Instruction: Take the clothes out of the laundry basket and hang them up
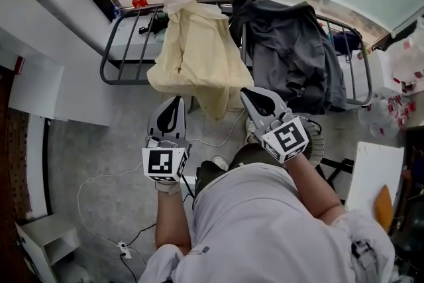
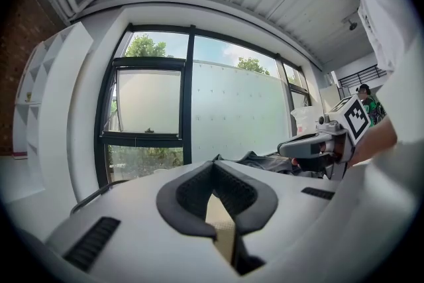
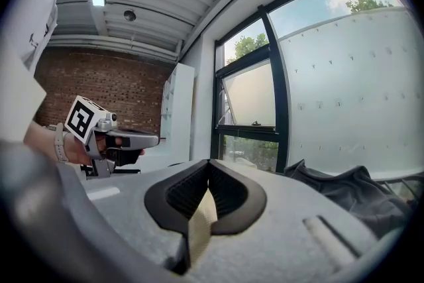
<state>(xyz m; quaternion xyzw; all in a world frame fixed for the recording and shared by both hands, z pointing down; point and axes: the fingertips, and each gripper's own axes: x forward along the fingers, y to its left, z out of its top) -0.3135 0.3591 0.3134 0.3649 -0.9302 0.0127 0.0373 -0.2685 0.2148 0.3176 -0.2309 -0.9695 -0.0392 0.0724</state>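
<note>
A pale yellow garment (image 1: 199, 50) hangs draped over the dark metal drying rack (image 1: 122, 79) by the window. A dark grey garment (image 1: 291, 56) hangs beside it on the right and also shows in the left gripper view (image 2: 258, 159) and the right gripper view (image 3: 344, 189). My left gripper (image 1: 176, 101) (image 2: 213, 166) is held just below the yellow garment's lower edge, jaws shut. My right gripper (image 1: 248, 95) (image 3: 209, 166) is beside that garment's right lower corner, also shut. A thin pale yellow sliver shows in the slit between each pair of pads. The garment hangs loose, not pulled. No laundry basket is in view.
A white cable (image 1: 99, 182) runs over the grey floor to a power strip (image 1: 122, 250). A white shelf unit (image 1: 46, 235) stands at lower left. At the right are plastic bags (image 1: 404, 63) and a white board (image 1: 374, 169). The window wall is right behind the rack.
</note>
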